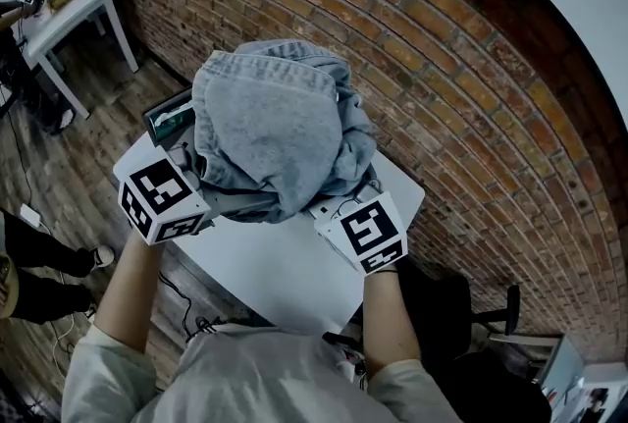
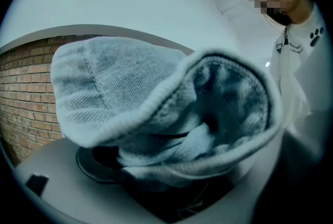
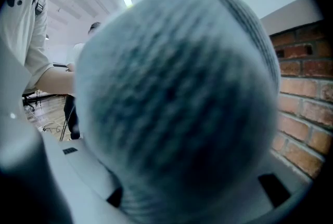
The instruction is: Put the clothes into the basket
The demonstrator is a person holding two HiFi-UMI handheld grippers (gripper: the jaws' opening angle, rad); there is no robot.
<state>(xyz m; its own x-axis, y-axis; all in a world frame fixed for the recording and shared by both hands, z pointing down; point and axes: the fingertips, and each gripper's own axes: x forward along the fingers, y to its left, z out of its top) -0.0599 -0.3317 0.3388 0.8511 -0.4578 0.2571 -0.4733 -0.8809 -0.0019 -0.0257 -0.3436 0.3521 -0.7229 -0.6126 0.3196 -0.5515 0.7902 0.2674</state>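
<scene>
Clothes (image 1: 280, 132), a bunched heap of pale blue-grey denim, hang lifted between the two grippers, above the white table (image 1: 285, 279). The left gripper (image 1: 201, 193) grips a thick fold with its jaws spread wide. The fabric bulges up and over it and hides the jaw tips, and its own view shows a hem and the soft inner side of the cloth straight ahead of it. The right gripper (image 1: 332, 211) is clamped on the other side of the heap with a narrower hold, and cloth pressed close in front of it fills nearly all of its view. Just beyond the left gripper, at the bundle's outer side, a dark-rimmed box (image 1: 169, 117) stands on the table, partly hidden. A brick wall (image 1: 451, 68) rises beyond both grippers
</scene>
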